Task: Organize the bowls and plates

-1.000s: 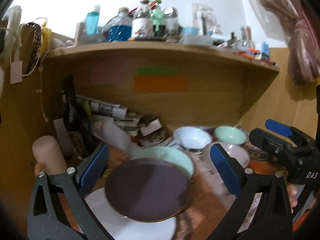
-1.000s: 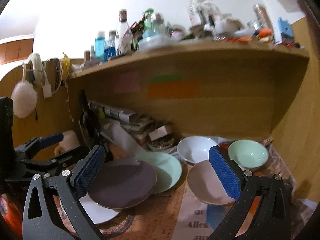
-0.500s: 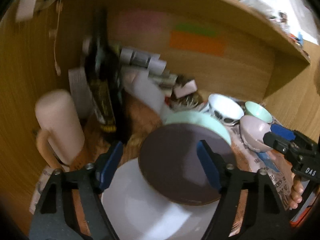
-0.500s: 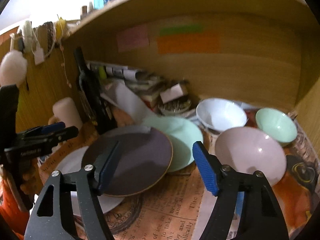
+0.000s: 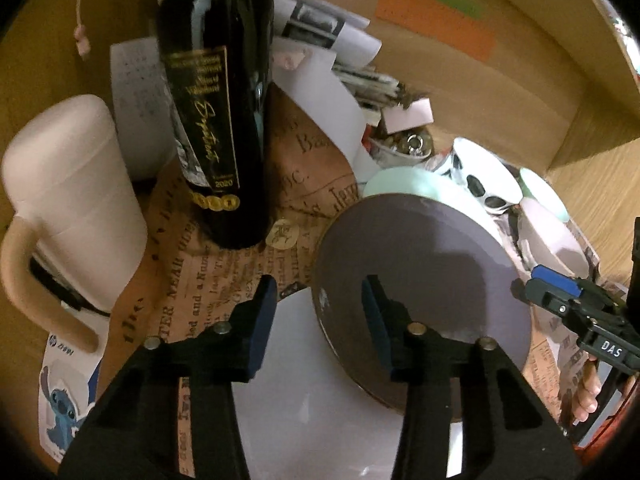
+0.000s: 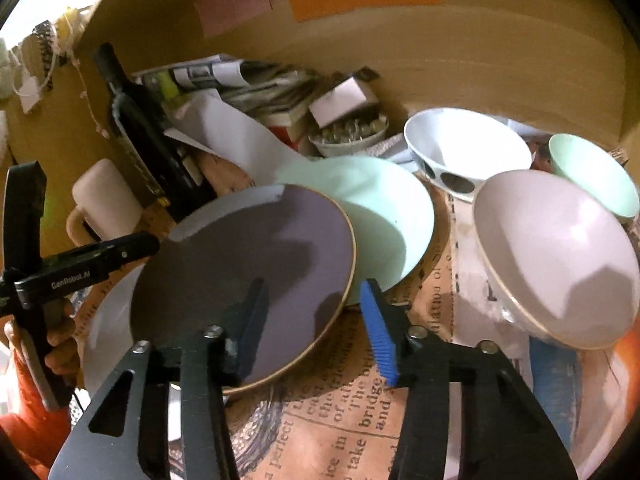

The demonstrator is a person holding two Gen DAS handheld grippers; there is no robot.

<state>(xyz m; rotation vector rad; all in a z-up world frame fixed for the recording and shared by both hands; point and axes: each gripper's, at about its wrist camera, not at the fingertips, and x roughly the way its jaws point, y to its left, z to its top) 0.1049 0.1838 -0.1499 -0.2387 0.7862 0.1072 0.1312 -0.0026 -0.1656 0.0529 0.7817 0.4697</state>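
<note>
At the far left of your desk stands a pale mug (image 5: 68, 204), then a dark wine bottle (image 5: 216, 100) upright on the newspaper sheet (image 5: 224, 276). Your left tongs (image 5: 318, 312) tilt steeply down over the white plate (image 5: 304, 392); their jaws have just been closing and now straddle the near-left rim of the purple plate (image 5: 420, 276), one pad over it and one outside, neither visibly pressing. That purple plate rests tilted, overlapping the white plate and the mint plate (image 6: 384, 208). Your right tongs (image 6: 312, 320) also point steeply down, jaws likewise just closing, straddling the purple plate's near-right rim without clamping it. Further right sit the white spotted bowl (image 6: 468, 148), the pink bowl (image 6: 556, 256) and the mint bowl (image 6: 592, 176).
</note>
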